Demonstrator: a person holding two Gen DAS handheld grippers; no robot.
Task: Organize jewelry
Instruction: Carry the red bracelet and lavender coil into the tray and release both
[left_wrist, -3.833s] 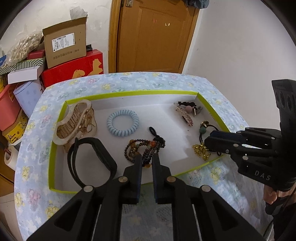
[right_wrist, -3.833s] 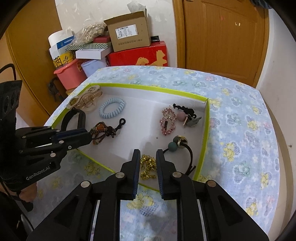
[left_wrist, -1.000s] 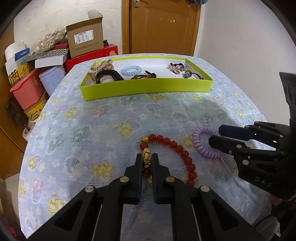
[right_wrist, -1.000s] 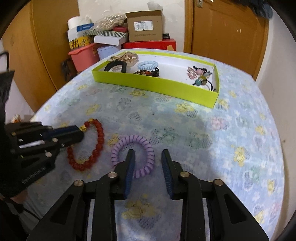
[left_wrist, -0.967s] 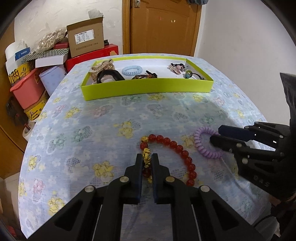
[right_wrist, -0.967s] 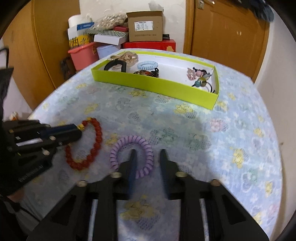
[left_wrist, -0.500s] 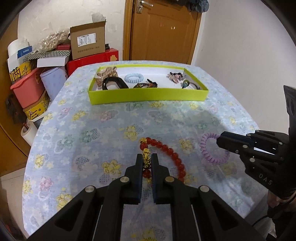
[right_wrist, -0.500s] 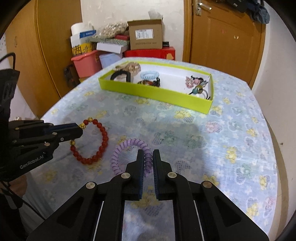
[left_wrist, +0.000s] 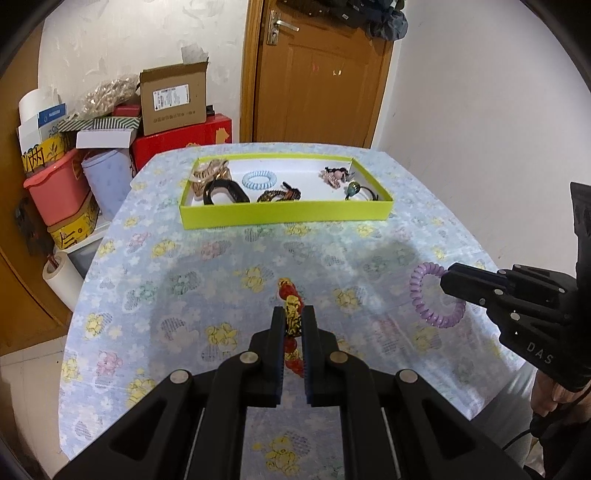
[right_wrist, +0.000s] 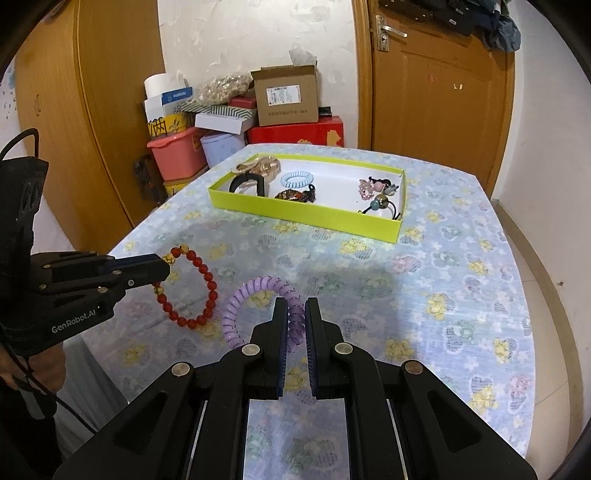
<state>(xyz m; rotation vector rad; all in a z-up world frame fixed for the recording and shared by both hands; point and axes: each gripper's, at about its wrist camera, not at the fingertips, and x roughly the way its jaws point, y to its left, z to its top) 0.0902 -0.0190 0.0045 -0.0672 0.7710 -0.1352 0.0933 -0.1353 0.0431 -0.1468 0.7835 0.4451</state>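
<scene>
My left gripper (left_wrist: 293, 321) is shut on a red bead bracelet (left_wrist: 291, 317) with gold beads and holds it above the table; in the right wrist view the bracelet (right_wrist: 207, 288) hangs from that gripper (right_wrist: 162, 271). My right gripper (right_wrist: 295, 317) is shut on a purple spiral hair tie (right_wrist: 258, 295), also lifted; it shows in the left wrist view (left_wrist: 428, 295) at the right gripper's tip (left_wrist: 445, 282). A lime-green tray (left_wrist: 284, 214) at the table's far side holds a hair claw, a black band, a blue spiral tie (left_wrist: 259, 180), a dark bead bracelet and hair ties.
The table has a blue floral cloth (left_wrist: 207, 258). Boxes and tubs (left_wrist: 110, 140) are stacked behind the table at the left by a wooden door (left_wrist: 317, 74). A wardrobe (right_wrist: 92, 110) stands at the left. The table's right edge runs close to the wall.
Both grippers have risen and pulled back from the tray. The right gripper shut on the purple hair tie and lifted it; the left lifted the red bracelet off the cloth.
</scene>
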